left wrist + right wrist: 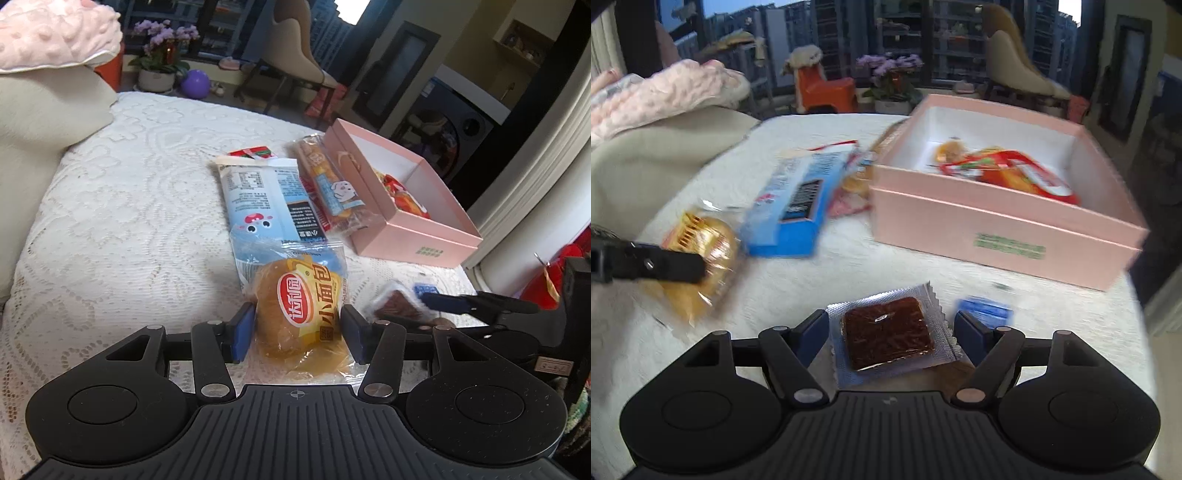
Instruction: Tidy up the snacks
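A wrapped yellow bun (301, 314) lies on the white lace table cover between the open jaws of my left gripper (297, 330); the pads stand close at both its sides. It also shows in the right wrist view (701, 258). A silver packet with a brown square cake (888, 338) lies between the open jaws of my right gripper (892, 332). The pink box (997, 229) stands behind it with red and orange snack packs (1015, 173) inside. A blue snack pack (266, 199) and an orange stick pack (328, 184) lie beside the box.
A small blue packet (986, 308) lies right of the cake. A cream cushion (40, 122) with a pink blanket (55, 33) borders the table's left side. A chair (295, 48), flower pot (159, 74) and purple ball (195, 83) stand on the floor beyond.
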`<state>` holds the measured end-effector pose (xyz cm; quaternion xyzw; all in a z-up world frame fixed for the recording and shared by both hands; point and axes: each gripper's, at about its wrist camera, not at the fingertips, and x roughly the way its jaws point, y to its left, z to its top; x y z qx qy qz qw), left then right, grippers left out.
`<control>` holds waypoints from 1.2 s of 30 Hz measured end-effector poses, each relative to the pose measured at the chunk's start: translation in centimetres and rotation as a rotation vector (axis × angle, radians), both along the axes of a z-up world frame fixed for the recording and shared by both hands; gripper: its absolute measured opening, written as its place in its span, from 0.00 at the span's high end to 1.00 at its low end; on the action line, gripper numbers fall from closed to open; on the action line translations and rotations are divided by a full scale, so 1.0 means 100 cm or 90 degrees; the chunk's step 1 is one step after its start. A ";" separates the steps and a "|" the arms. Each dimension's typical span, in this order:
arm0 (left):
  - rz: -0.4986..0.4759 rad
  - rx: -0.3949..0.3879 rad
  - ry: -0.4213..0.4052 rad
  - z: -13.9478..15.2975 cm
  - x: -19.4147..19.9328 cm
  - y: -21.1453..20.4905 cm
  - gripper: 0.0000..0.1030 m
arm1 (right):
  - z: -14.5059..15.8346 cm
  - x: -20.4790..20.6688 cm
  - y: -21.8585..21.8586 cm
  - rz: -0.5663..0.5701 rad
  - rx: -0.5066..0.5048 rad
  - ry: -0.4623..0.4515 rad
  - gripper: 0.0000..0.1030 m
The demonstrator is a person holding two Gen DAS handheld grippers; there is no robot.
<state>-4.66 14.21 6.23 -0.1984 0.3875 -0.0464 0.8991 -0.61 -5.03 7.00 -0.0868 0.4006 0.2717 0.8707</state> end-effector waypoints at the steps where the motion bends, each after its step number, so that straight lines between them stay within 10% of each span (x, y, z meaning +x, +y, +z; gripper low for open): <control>1: 0.001 -0.001 0.000 0.000 -0.001 0.001 0.46 | -0.001 0.000 0.005 0.011 0.004 0.009 0.26; 15: -0.003 -0.005 0.002 -0.002 0.002 -0.003 0.46 | 0.002 -0.032 -0.014 0.025 -0.145 -0.089 0.26; 25: 0.008 0.005 0.006 -0.004 0.001 0.001 0.46 | 0.018 -0.030 -0.002 0.104 0.098 0.077 0.57; 31: 0.014 0.008 0.003 -0.003 -0.001 0.003 0.46 | 0.005 -0.018 0.000 -0.011 -0.058 0.000 0.56; 36: 0.008 0.015 0.008 -0.005 0.002 -0.002 0.46 | 0.012 -0.011 -0.013 -0.031 0.014 0.050 0.56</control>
